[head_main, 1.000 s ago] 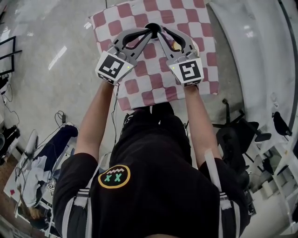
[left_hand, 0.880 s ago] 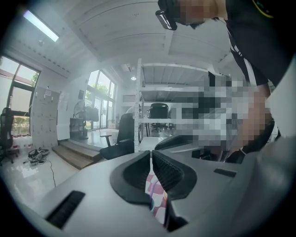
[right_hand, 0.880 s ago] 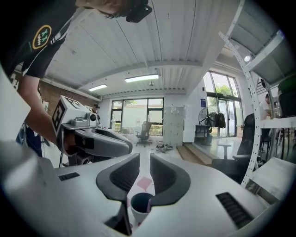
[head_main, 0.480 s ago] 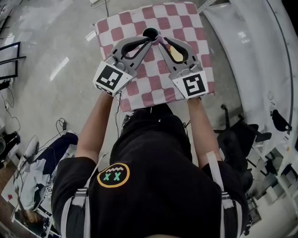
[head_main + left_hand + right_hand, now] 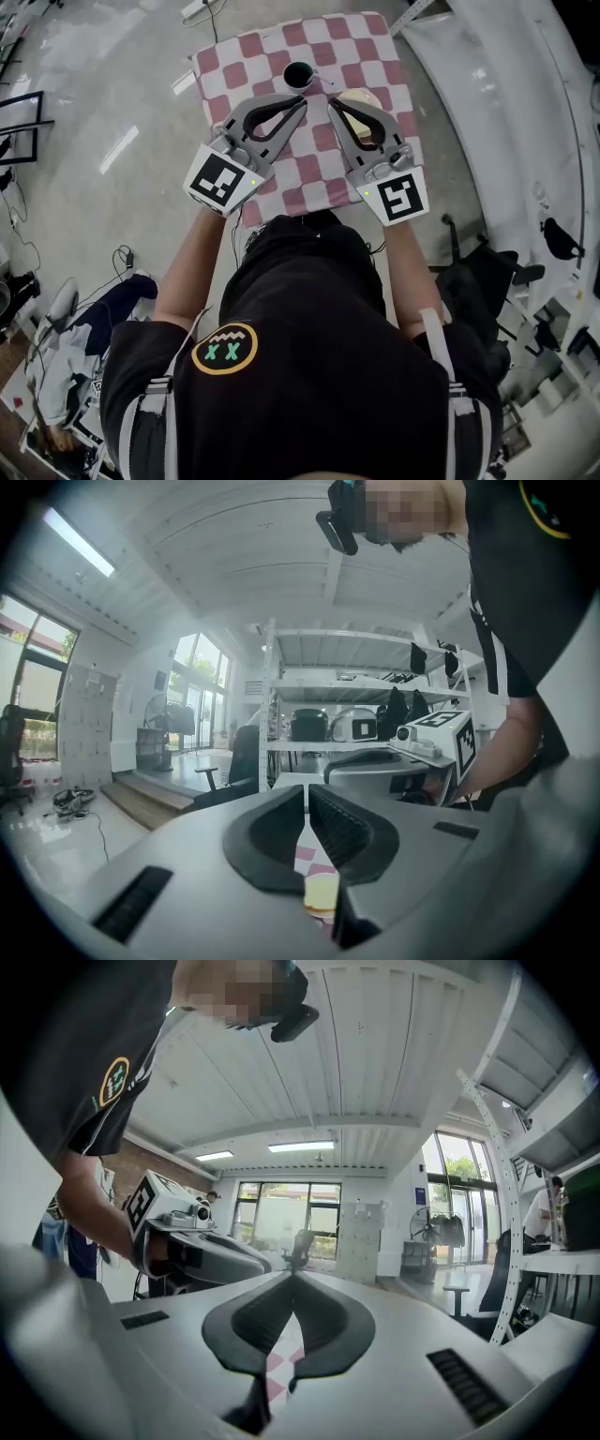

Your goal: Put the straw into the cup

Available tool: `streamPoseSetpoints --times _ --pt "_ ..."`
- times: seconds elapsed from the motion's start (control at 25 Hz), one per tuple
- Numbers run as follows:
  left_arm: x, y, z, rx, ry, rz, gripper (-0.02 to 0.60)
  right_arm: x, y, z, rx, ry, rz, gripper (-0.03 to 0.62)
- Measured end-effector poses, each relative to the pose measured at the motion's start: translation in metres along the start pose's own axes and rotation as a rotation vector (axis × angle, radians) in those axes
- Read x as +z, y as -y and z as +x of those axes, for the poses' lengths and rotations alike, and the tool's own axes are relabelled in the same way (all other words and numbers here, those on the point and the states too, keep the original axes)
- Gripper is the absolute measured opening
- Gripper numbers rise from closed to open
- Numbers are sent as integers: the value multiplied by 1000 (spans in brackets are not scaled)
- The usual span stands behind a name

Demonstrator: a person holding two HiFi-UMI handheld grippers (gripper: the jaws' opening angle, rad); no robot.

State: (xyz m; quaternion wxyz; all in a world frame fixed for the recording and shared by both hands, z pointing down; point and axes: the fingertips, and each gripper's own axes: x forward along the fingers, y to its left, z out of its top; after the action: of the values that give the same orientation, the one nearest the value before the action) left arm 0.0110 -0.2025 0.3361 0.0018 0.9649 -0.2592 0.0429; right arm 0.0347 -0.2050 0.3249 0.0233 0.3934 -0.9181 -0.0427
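Observation:
A dark cup (image 5: pixel 300 73) stands on the far part of the red-and-white checked table (image 5: pixel 248 52). A thin pale stick, perhaps the straw (image 5: pixel 325 83), shows just right of the cup; it is too small to be sure. My left gripper (image 5: pixel 303 98) hovers just short of the cup, jaws together and nothing in them. My right gripper (image 5: pixel 331 101) is beside it, also shut and empty. In the left gripper view the left gripper (image 5: pixel 307 803) has its jaws almost touching. The right gripper (image 5: pixel 292 1283) in its own view shows checked cloth (image 5: pixel 281 1358) through its gap.
A tan round object (image 5: pixel 361 97) lies on the cloth right of the cup, partly under the right gripper, and shows as a yellowish disc (image 5: pixel 322 892) in the left gripper view. The small table's edges are close on all sides. Grey floor surrounds it, with clutter and a chair nearby.
Both grippers have drawn back toward the person, away from the cup. The cup, earlier hidden by the fingertips, now stands uncovered beyond them.

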Motion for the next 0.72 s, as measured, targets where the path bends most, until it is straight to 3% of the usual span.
streamPoseSetpoints --times 0.08,0.44,0.72 --pt "-3 2 -2 -22 -10 36 32 -1 0 -2 0 -6 1 23" --pt "-1 -1 -3 7 -8 6 32 -3 0 -2 23 -5 -4 21" --pt "-11 2 -3 -17 -25 38 32 -4 -2 -2 32 -5 -1 20"
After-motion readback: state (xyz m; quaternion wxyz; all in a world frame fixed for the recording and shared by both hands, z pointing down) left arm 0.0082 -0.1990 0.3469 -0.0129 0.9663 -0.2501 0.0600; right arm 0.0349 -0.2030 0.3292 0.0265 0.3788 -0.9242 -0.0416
